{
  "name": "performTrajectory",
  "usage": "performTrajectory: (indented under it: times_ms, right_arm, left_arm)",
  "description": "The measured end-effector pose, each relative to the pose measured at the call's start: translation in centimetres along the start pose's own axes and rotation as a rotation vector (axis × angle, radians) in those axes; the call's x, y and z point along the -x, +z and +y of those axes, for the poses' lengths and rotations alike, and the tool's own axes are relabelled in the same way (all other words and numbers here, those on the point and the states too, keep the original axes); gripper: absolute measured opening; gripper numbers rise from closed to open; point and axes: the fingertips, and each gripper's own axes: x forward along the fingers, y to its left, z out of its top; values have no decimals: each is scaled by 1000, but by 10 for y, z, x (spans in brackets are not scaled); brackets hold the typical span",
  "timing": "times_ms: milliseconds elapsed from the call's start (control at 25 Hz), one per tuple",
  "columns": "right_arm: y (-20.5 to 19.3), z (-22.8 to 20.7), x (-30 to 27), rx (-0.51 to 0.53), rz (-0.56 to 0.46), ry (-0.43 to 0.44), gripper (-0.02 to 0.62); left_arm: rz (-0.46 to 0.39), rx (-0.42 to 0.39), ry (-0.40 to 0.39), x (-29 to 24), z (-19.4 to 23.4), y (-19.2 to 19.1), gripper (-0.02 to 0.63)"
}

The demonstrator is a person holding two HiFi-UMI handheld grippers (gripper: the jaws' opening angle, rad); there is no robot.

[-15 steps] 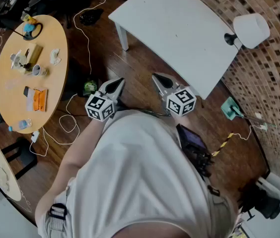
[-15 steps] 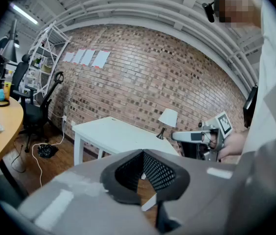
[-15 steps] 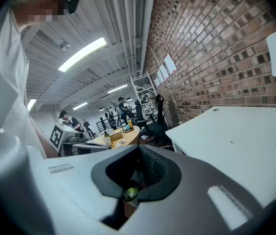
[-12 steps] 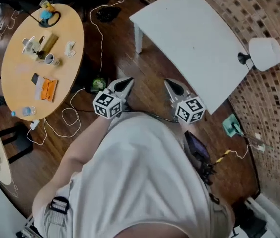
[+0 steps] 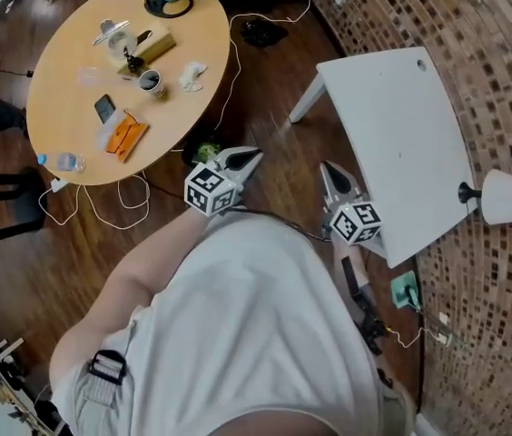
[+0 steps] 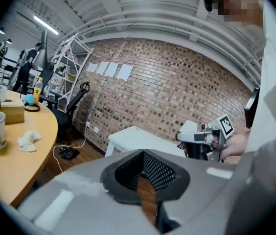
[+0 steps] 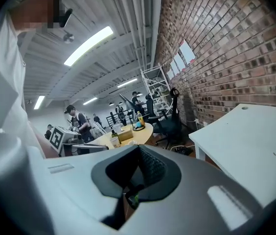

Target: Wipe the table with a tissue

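In the head view the person stands between a round wooden table (image 5: 70, 143) at upper left and a white table (image 5: 401, 153) at right, and only here do both tabletops show whole. A crumpled tissue (image 5: 192, 75) lies on the round table near its right edge, just beside a paper cup (image 5: 150, 82) and well apart from both tools. The left gripper (image 5: 249, 157) and the right gripper (image 5: 329, 169) are held out in front of the body above the wood floor, each narrowing to a closed point. The left gripper view adds a brick wall (image 6: 177, 82) with sheets of paper on it, the tissue seen from the side on the tabletop near the cup, and the right gripper in a hand over by the white table. This claw's own jaws are pressed together with nothing between them, and only floorboards show through the notch. The right gripper view alone shows people (image 7: 78, 124) in the far background beyond the round table, with the white table close at right. Its jaws also meet, holding nothing and touching nothing
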Motion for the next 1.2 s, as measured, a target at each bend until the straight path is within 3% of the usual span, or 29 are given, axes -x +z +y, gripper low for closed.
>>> performTrajectory:
  times_ms: [360,560,840,1200]
  right_arm:
    - [14,25,-70,31,64,114,8]
    - [17,20,-101,23,98,179,8]
    - [42,4,-153,72,97,280,8]
    - [96,-68,-189,147,93,350,8]
  left_arm:
    - [-28,82,219,75,74,-11,6]
    - [-24,114,312,83,96,-19,6]
    - [-5,124,369,53,119,0,6]
    - [37,113,328,-60,141,52,6]
